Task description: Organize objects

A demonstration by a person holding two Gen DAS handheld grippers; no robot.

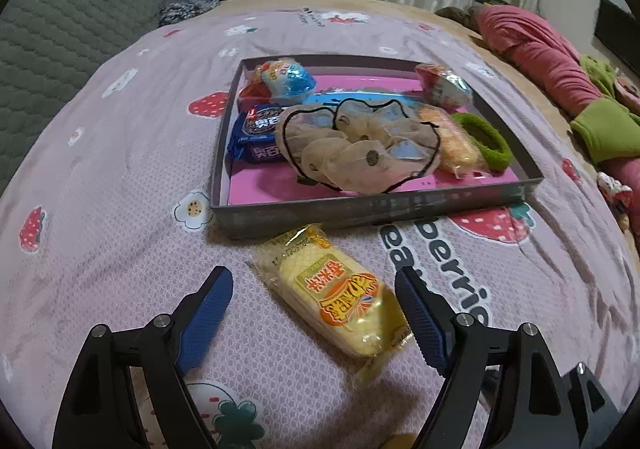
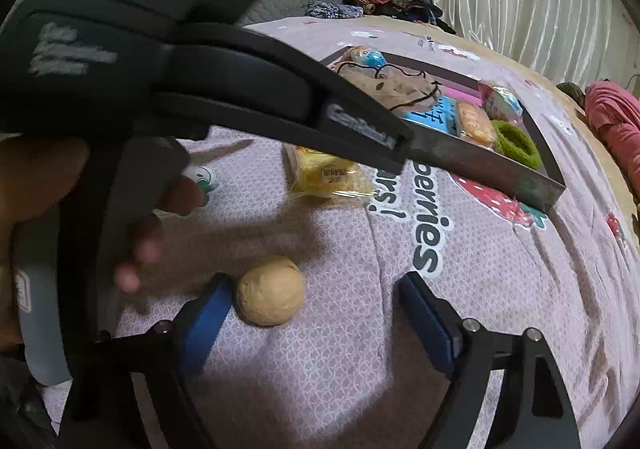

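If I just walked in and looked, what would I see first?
Probably the shallow box on the strawberry bedspread, filled with snack packets, a frilly scrunchie and a green hair tie. In front of it a yellow wafer packet lies between the open jaws of the left gripper. Nearer, a tan ball sits on the bedspread between the right gripper jaws, close to one pad.

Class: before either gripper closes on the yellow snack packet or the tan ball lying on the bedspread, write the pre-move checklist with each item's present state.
1. Left gripper open: ok.
2. Yellow plastic-wrapped snack packet between its jaws: ok.
3. Right gripper open: ok.
4. Round tan ball centred between right jaws: not ok, it sits by the left pad.
5. Free space in the shallow grey box: ok, pink floor shows near the front.
6. Ball's firmness: cannot tell.
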